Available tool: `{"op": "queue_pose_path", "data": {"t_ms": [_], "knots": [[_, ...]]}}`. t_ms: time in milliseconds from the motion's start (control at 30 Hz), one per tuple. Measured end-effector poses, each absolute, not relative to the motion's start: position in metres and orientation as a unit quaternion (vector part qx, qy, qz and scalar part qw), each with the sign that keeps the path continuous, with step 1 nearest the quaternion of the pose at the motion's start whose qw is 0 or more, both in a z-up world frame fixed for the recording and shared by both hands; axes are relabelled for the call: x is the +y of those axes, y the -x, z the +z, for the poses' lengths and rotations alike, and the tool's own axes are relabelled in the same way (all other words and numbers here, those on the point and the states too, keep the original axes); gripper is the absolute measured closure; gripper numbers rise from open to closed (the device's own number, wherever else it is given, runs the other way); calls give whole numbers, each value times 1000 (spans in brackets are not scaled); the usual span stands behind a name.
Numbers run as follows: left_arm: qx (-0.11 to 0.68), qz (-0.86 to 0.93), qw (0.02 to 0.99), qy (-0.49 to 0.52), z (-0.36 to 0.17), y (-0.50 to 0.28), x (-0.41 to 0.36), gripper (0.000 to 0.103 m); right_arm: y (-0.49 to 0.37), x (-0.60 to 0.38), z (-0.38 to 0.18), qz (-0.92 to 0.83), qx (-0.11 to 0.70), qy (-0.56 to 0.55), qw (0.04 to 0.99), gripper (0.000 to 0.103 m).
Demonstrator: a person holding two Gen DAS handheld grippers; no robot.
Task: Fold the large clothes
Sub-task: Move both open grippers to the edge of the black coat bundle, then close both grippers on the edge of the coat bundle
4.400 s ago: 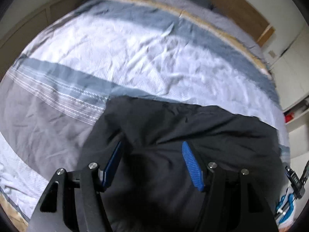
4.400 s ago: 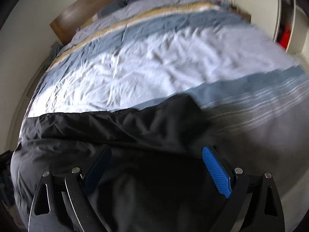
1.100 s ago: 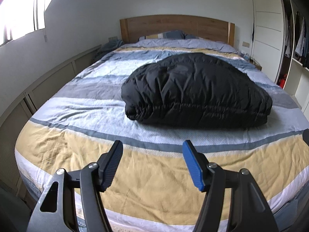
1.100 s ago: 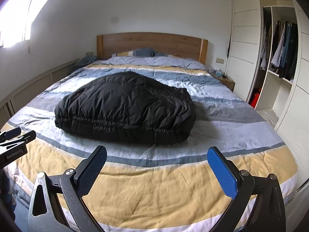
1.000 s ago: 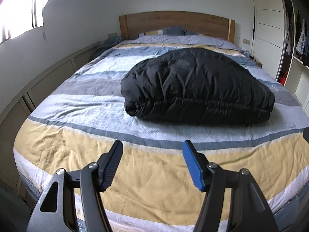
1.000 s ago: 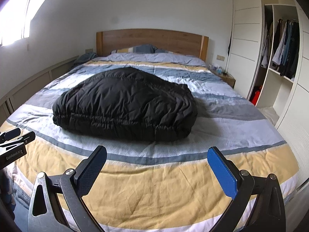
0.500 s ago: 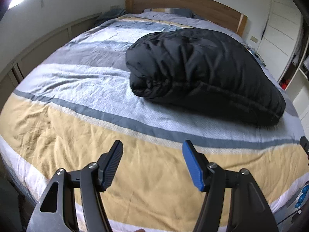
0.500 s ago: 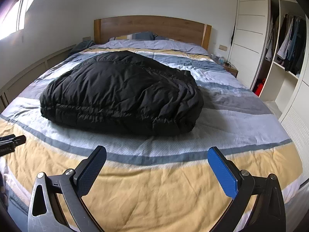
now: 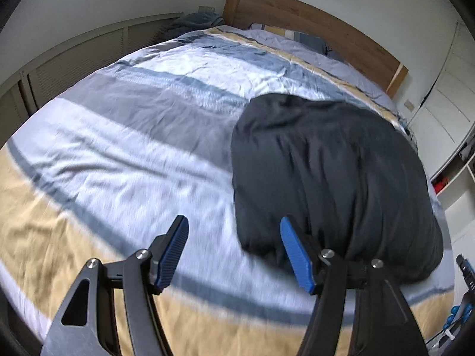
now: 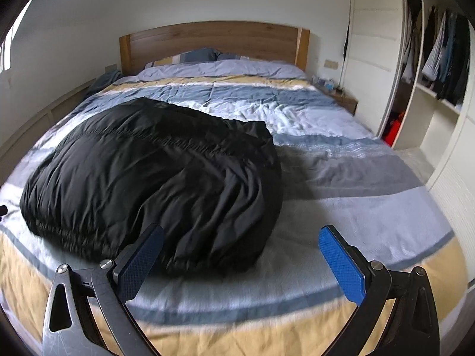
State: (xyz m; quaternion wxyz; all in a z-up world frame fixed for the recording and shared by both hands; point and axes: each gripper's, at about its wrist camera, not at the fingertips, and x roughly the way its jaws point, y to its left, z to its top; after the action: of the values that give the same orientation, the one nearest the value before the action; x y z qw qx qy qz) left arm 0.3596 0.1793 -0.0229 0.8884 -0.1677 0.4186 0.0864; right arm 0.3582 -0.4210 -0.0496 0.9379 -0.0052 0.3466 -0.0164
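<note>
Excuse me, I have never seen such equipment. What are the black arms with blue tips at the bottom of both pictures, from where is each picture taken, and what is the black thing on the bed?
They are hand-held grippers, one in each of a person's hands. A wide-angle camera on each looks forward along its two fingers, so each picture is that gripper's own view. The left gripper and the right gripper both stand open and hold nothing. The blue parts are the finger pads. The black thing is a puffy black jacket, lying in a folded bundle on the striped bedspread. Behind it are a wooden headboard and, on the right, an open wardrobe with hanging clothes.
</note>
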Motion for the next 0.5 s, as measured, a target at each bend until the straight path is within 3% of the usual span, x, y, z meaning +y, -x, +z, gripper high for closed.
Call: {"op": "queue_pose_path", "data": {"t_ms": [500], "knots": [[437, 9, 862, 259, -65, -474, 212, 40, -477, -451, -87, 43, 419, -56, 905, 0]]}}
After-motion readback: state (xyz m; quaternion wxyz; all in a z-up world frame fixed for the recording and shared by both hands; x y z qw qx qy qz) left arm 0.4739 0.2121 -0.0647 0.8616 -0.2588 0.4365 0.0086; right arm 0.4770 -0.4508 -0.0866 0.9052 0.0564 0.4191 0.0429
